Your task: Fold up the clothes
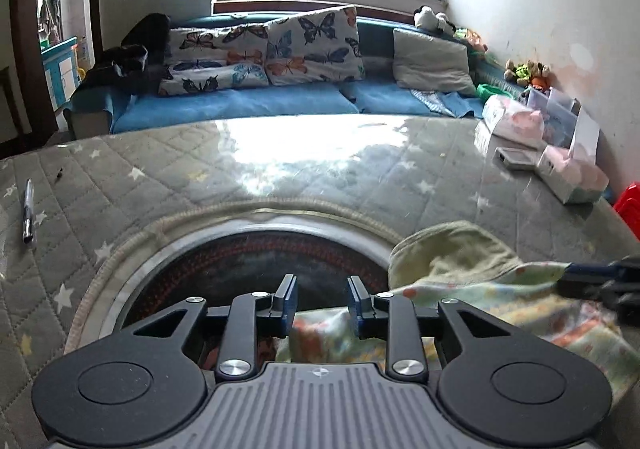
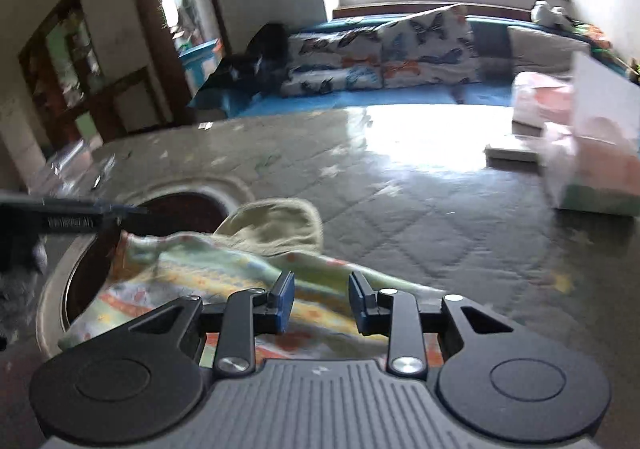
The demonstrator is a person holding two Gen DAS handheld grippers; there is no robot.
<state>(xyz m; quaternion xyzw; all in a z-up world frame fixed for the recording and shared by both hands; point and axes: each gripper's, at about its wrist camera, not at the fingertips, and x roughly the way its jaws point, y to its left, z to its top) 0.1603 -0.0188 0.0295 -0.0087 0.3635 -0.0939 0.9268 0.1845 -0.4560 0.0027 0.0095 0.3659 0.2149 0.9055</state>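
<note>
A small patterned garment (image 1: 472, 289) with a pale green hood lies crumpled on the quilted grey table cover, partly over the round dark opening (image 1: 256, 261). My left gripper (image 1: 322, 299) is open, its fingers above the garment's left edge and the opening. The right gripper's dark tip (image 1: 600, 281) shows at the right in the left wrist view. In the right wrist view my right gripper (image 2: 321, 301) is open just above the garment (image 2: 208, 273), and the left gripper (image 2: 72, 217) shows at the left, blurred.
A pen (image 1: 28, 213) lies at the table's left. Boxes and pink packages (image 1: 556, 153) stand at the right, also in the right wrist view (image 2: 592, 153). A blue sofa (image 1: 240, 101) with butterfly cushions stands behind the table, below a window.
</note>
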